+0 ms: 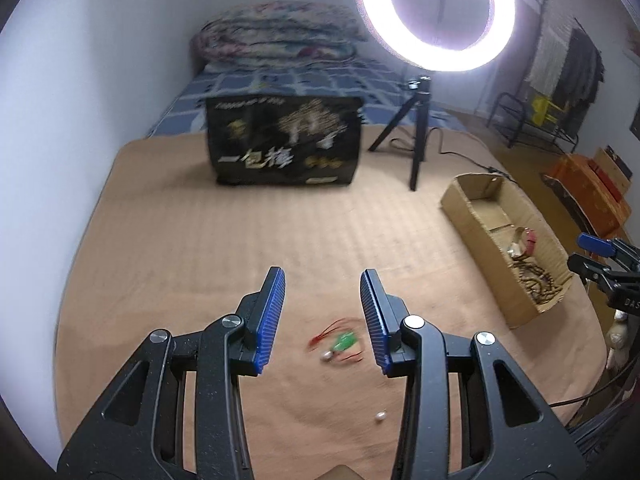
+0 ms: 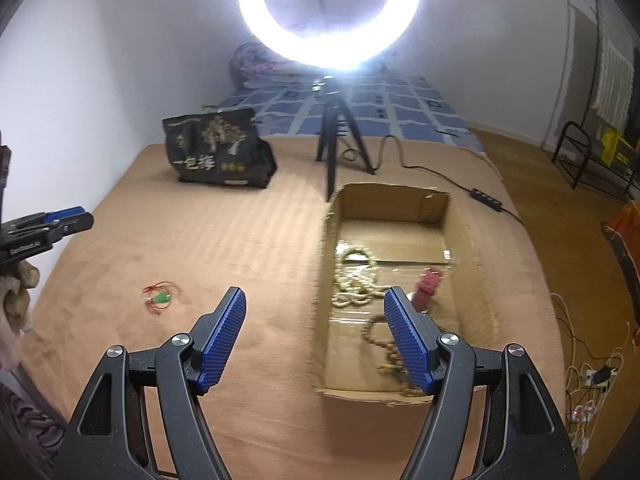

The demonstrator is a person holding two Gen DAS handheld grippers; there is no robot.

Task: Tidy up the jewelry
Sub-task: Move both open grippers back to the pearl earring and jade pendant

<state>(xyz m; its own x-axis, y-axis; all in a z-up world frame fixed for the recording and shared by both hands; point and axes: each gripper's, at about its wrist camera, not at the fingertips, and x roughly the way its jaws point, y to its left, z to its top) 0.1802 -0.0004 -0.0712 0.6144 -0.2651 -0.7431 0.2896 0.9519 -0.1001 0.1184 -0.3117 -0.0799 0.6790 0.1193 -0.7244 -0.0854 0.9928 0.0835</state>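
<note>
A green pendant on a red cord (image 1: 340,342) lies on the tan blanket, just below and between the fingers of my open, empty left gripper (image 1: 323,280). It also shows in the right wrist view (image 2: 160,298), far left of my right gripper. A small pearl (image 1: 379,417) lies nearer the left camera. My right gripper (image 2: 316,298) is open and empty, hovering over the near left edge of the cardboard box (image 2: 472,240). The box holds a pale bead necklace (image 2: 356,280), a brown bead string (image 2: 384,344) and a red-strapped watch (image 2: 428,286). The box shows in the left wrist view (image 1: 472,216) too.
A black printed bag (image 1: 284,140) stands at the back of the blanket. A ring light on a tripod (image 1: 418,136) stands beside it, its cable (image 2: 440,172) running behind the box. A white wall is on the left; the bed edge drops off right.
</note>
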